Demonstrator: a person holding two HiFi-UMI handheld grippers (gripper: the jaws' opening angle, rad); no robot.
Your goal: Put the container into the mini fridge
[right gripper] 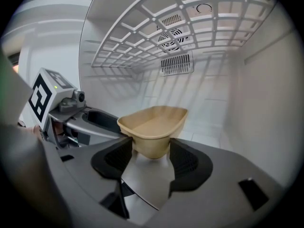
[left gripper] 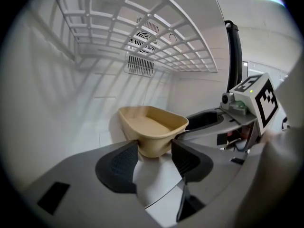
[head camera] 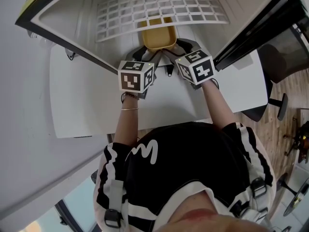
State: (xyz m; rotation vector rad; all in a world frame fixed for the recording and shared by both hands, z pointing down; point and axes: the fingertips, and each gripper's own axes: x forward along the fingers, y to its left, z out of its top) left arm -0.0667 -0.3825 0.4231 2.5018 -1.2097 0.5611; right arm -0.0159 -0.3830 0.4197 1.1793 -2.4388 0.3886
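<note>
A tan, open-topped container (head camera: 158,36) sits low inside the white mini fridge, under the wire shelf (head camera: 159,8). My left gripper (head camera: 145,52) is shut on its near left corner and my right gripper (head camera: 176,48) on its near right corner. In the left gripper view the container (left gripper: 152,127) sits wedged between the two black pads of the left gripper (left gripper: 154,155), and the right gripper's marker cube (left gripper: 259,99) shows beside it. In the right gripper view the container (right gripper: 154,127) is likewise clamped by the right gripper (right gripper: 150,155). The container is empty.
The fridge stands on a white table (head camera: 87,105). Its back wall carries a fan vent (left gripper: 141,65), and the wire shelf (right gripper: 180,23) spans overhead. The black fridge door (head camera: 256,28) stands open at the right. An office chair (head camera: 285,52) is beyond the table's right edge.
</note>
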